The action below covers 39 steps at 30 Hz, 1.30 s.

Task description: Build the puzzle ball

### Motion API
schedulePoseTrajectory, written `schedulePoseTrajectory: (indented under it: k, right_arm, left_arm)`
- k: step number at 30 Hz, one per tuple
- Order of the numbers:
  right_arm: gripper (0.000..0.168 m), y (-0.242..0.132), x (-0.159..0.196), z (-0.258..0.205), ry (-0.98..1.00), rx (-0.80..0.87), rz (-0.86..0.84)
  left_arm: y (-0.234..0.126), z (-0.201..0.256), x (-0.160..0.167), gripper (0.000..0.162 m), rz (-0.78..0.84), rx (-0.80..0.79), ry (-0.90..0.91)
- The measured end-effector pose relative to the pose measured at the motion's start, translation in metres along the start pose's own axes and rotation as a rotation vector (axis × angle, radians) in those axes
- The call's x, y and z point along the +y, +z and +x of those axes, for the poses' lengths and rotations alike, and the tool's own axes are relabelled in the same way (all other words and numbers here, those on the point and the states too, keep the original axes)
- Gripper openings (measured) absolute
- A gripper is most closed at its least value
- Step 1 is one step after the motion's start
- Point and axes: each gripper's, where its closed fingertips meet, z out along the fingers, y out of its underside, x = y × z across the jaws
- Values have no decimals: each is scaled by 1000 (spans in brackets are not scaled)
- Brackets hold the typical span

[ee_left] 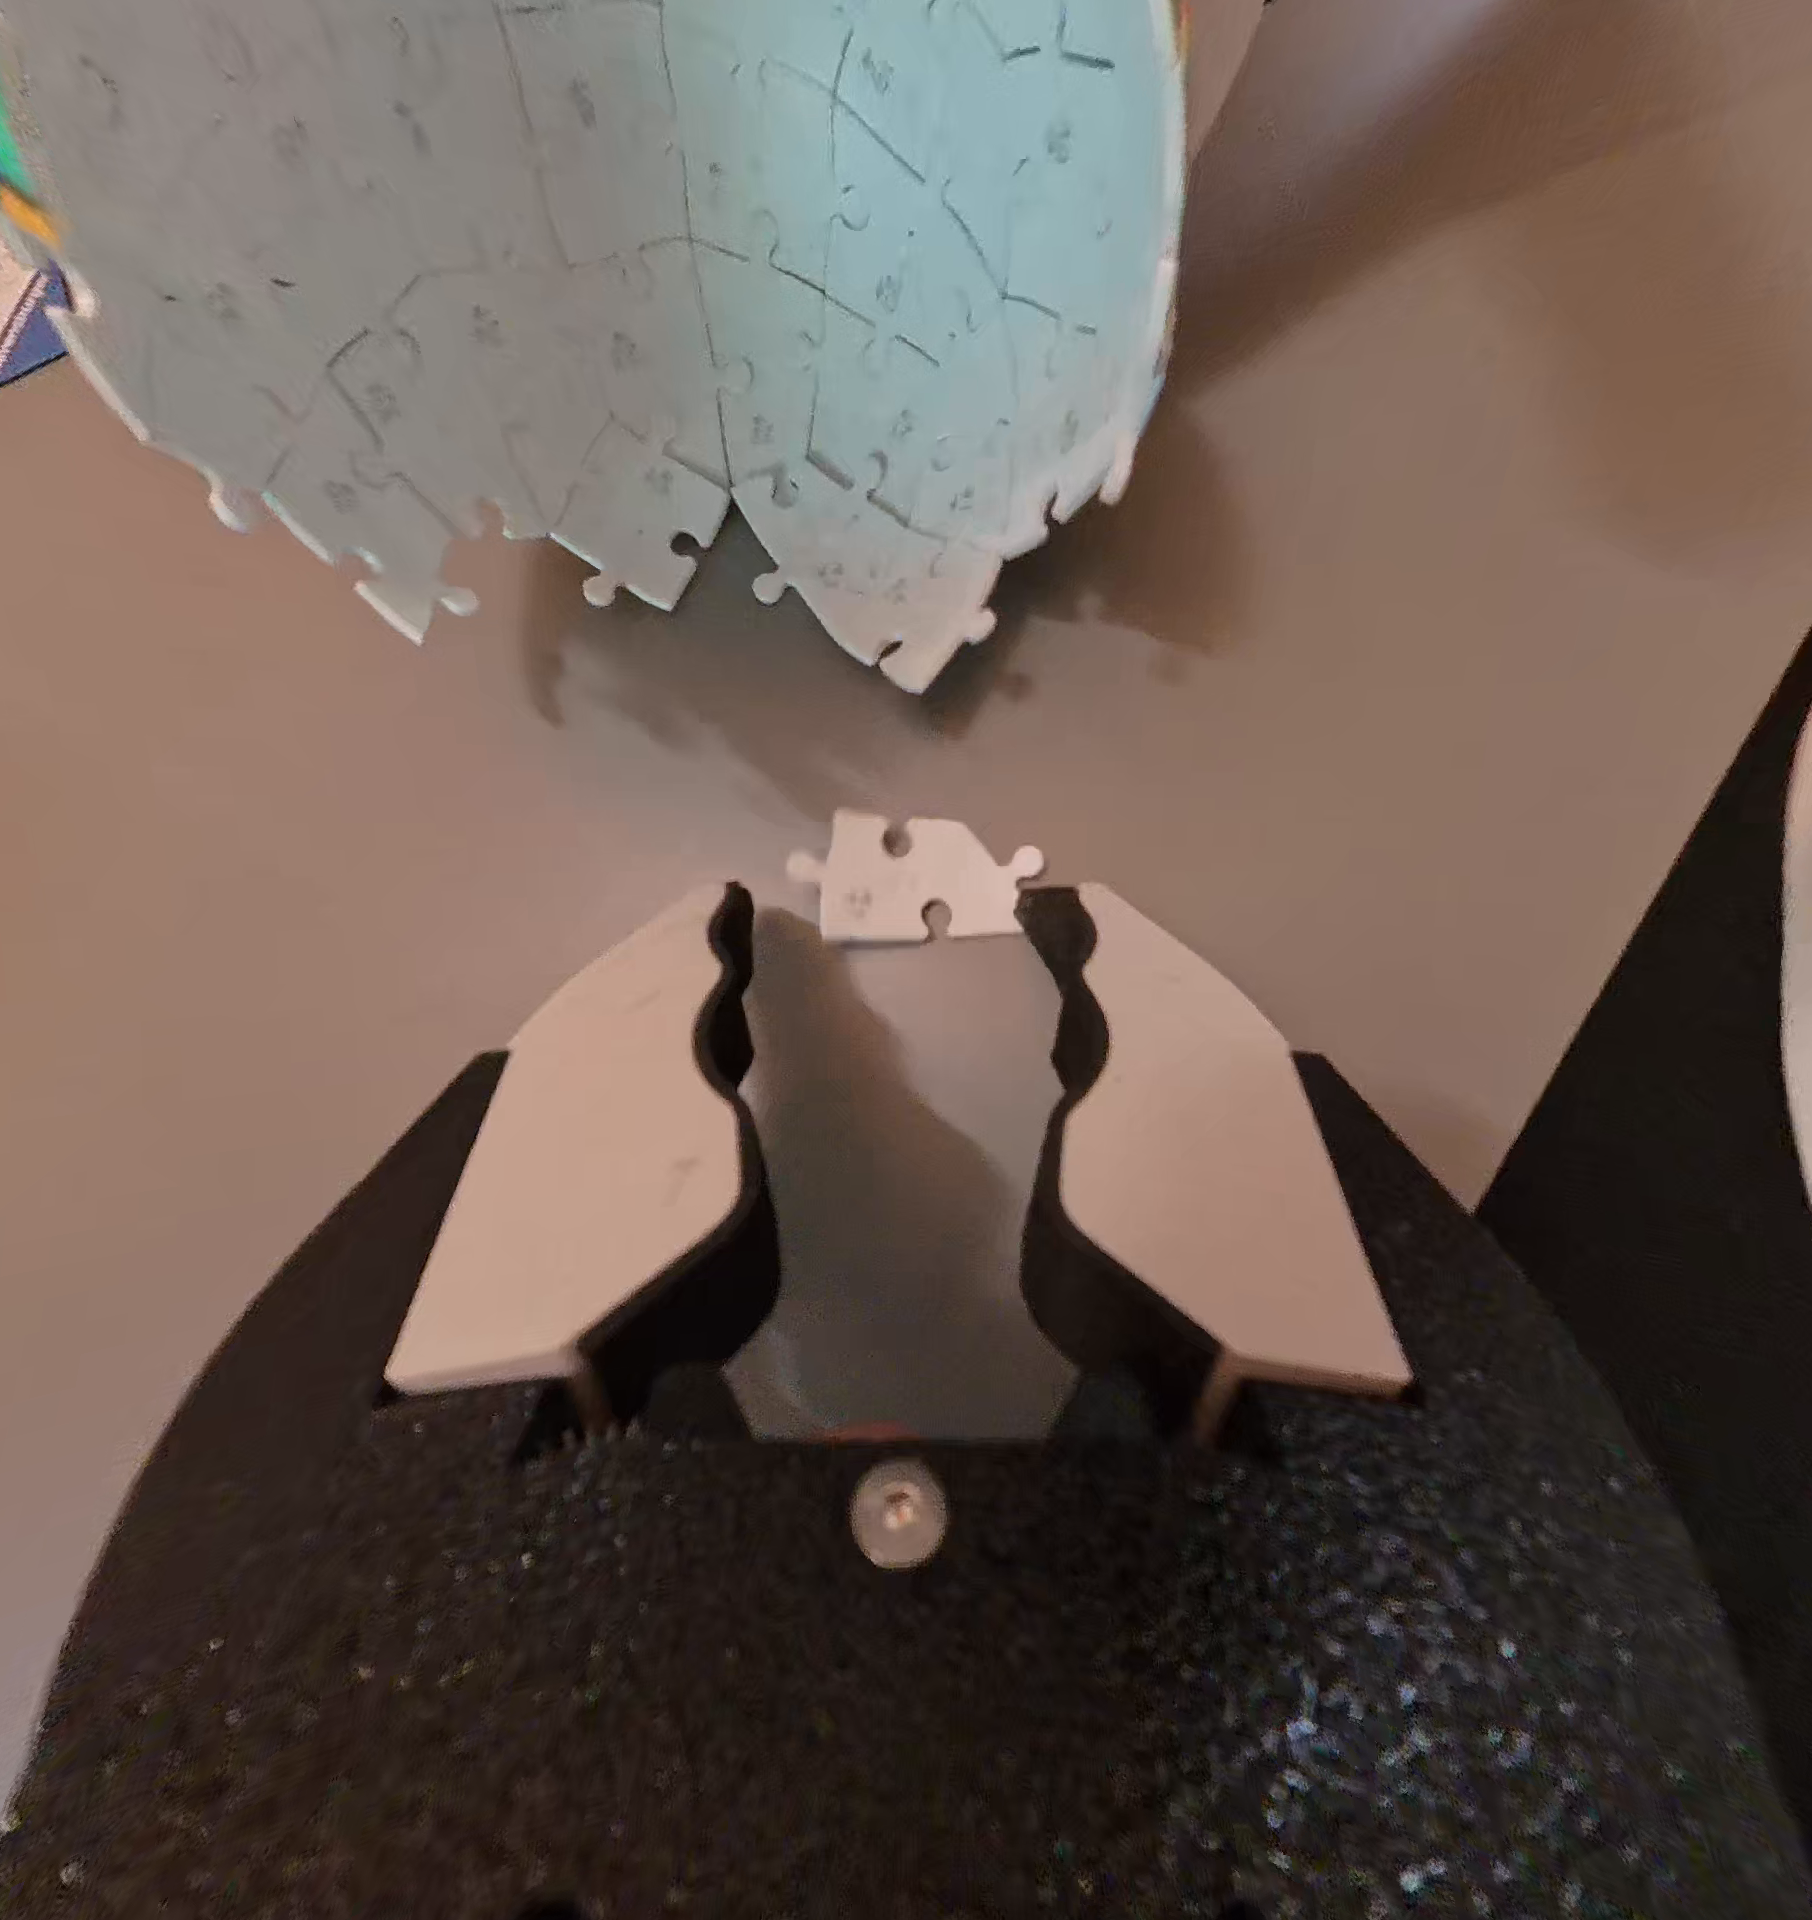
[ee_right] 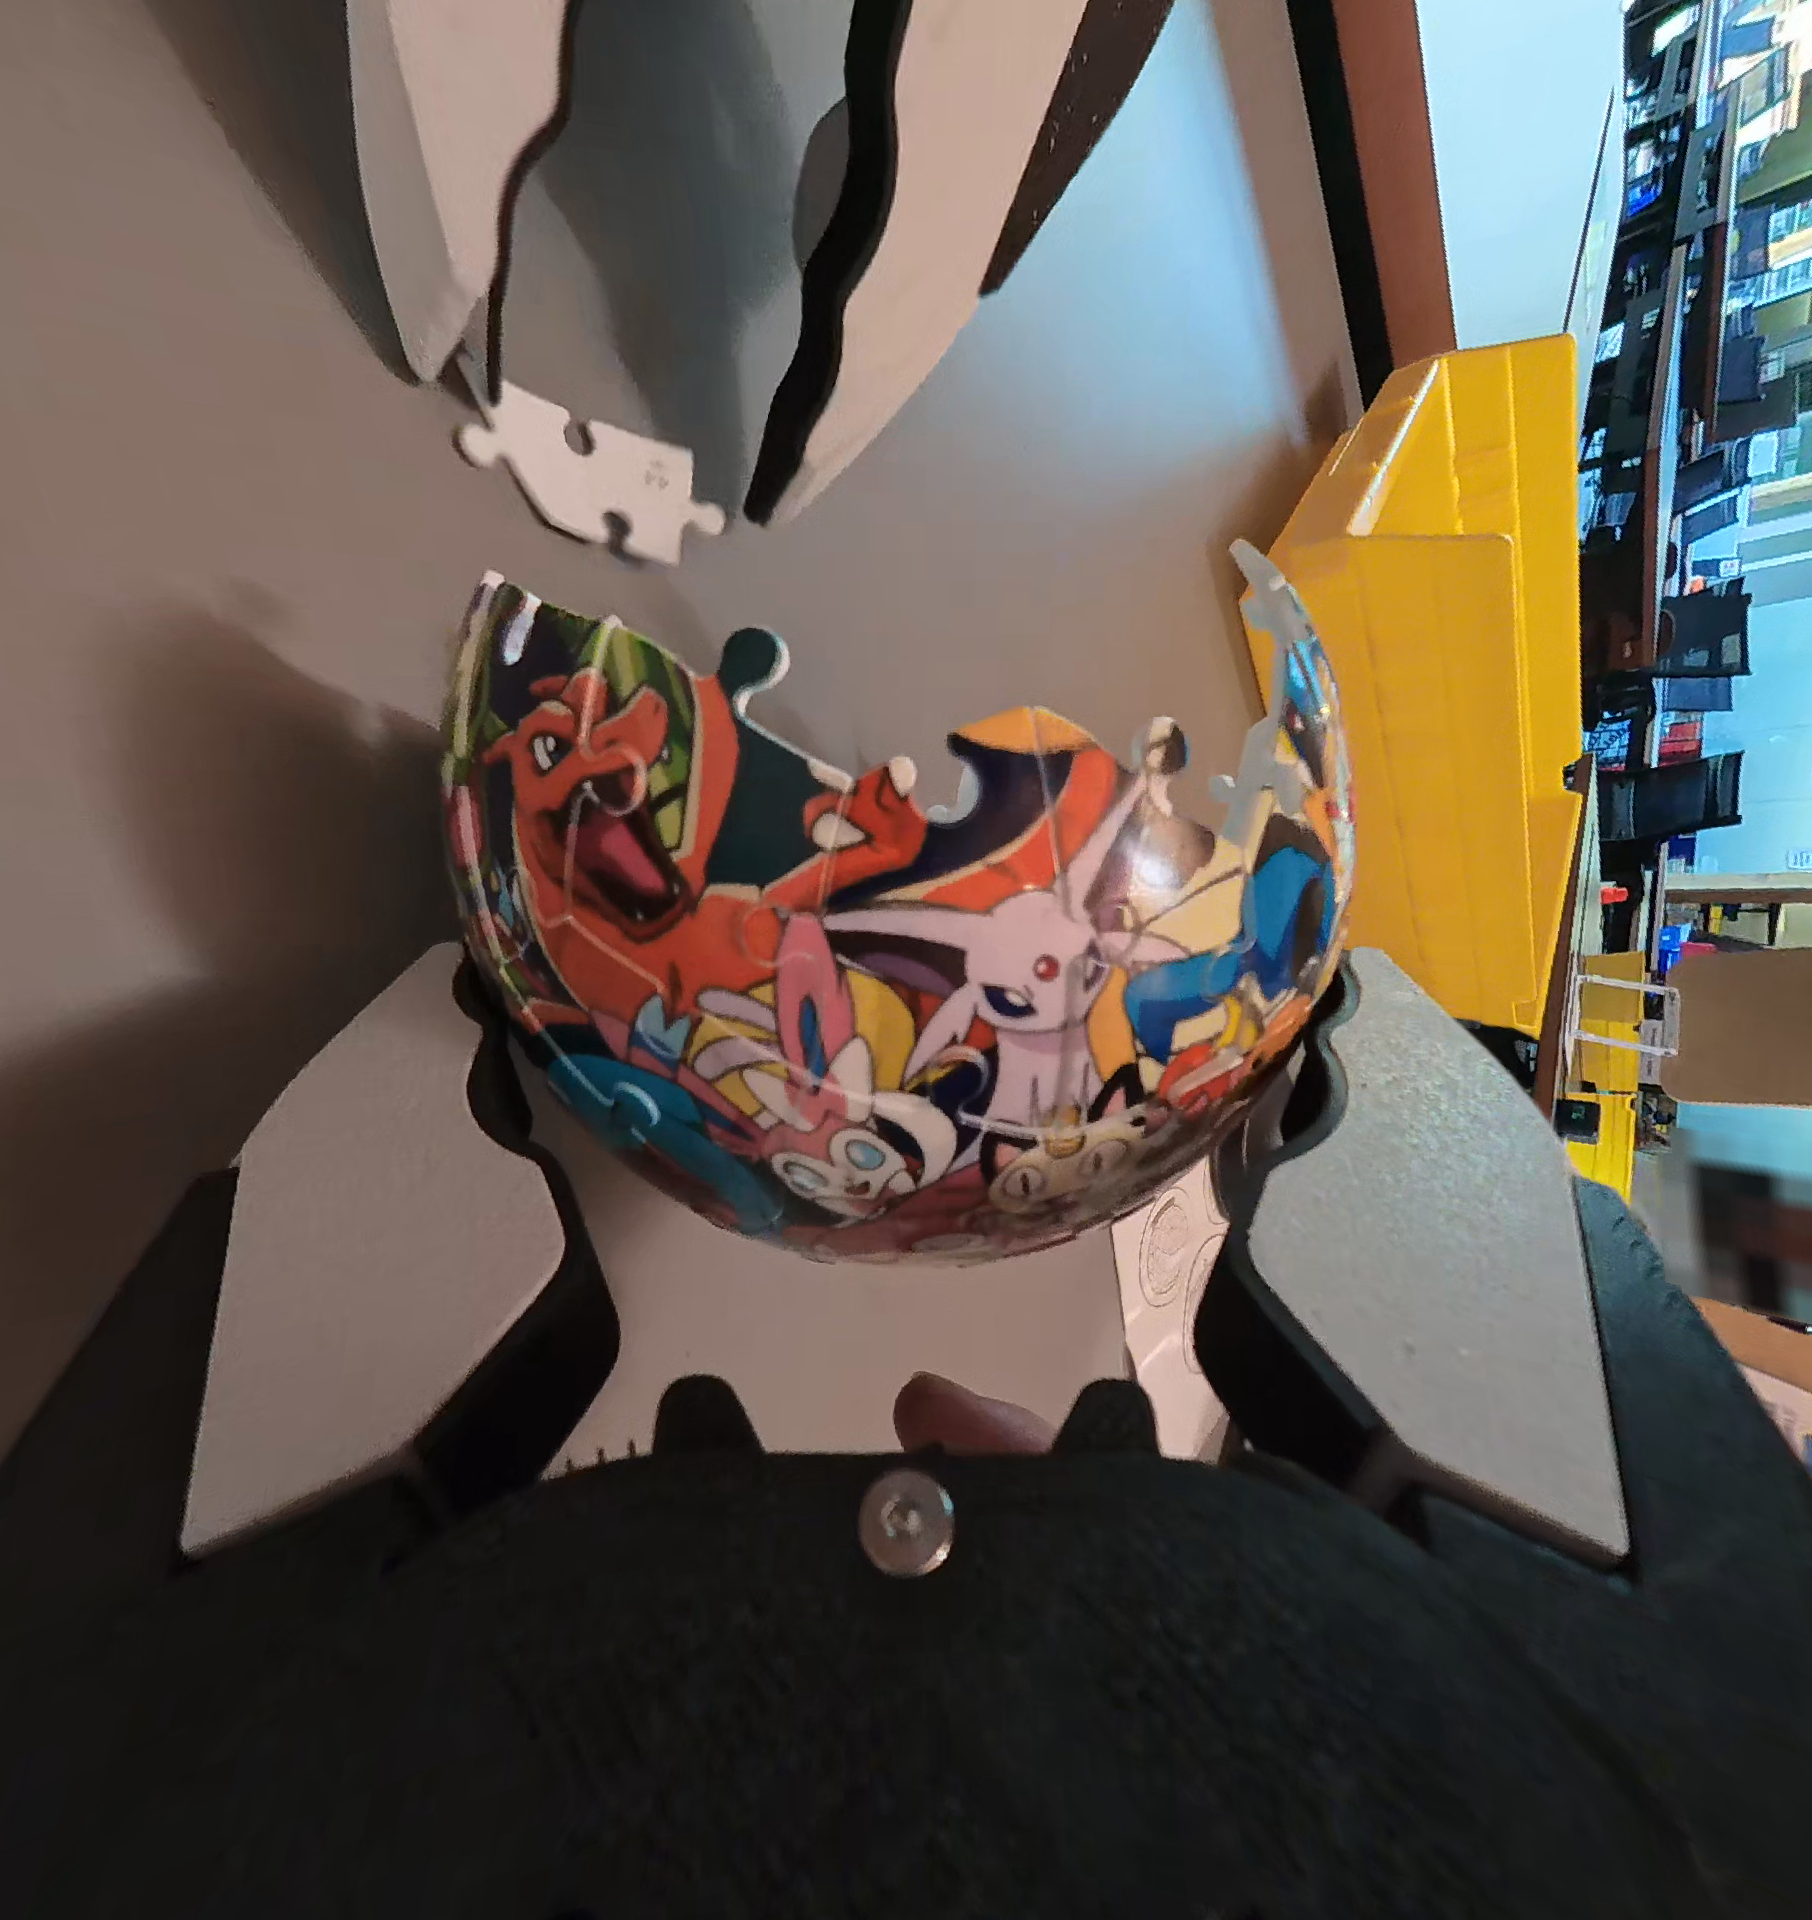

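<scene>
Puzzle ball [ee_right: 902, 935] clamped in right claw [ee_right: 902, 997]; loose piece [ee_left: 917, 881] at parted left claw [ee_left: 886, 914] tips.

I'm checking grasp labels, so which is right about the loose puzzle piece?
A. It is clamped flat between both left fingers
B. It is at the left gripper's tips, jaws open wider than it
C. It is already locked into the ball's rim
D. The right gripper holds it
B: the piece sits at the left gripper's tips, touching only one finger, clear of the ball, which the right gripper holds.
</scene>
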Motion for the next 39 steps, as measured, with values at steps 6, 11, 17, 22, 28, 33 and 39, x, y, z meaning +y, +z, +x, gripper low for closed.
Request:
schedulePoseTrajectory:
  k: [6,11,17,22,28,33,39]
  right_arm:
    - [142,0,-6,-2,-30,-3,5]
    - [142,0,-6,-2,-29,-3,8]
    - [142,0,-5,-2,-31,-2,12]
    - [142,0,-7,-2,-21,-2,33]
    - [142,-1,-6,-3,-8,-13,46]
    - [142,-6,-11,-7,-35,-38,43]
    - [146,-5,-17,-12,-80,-53,9]
  left_arm:
    - [-1,-10,3,51,-12,-56,-75]
    - [-10,-21,14,55,-23,-109,-108]
    - [-19,-26,22,56,-22,-152,-160]
    - [-14,-18,19,52,-4,-124,-164]
    - [-15,-24,22,51,-17,-152,-190]
    - [-21,-31,17,51,-8,-209,-212]
    - [-22,-47,-5,66,66,-313,-343]
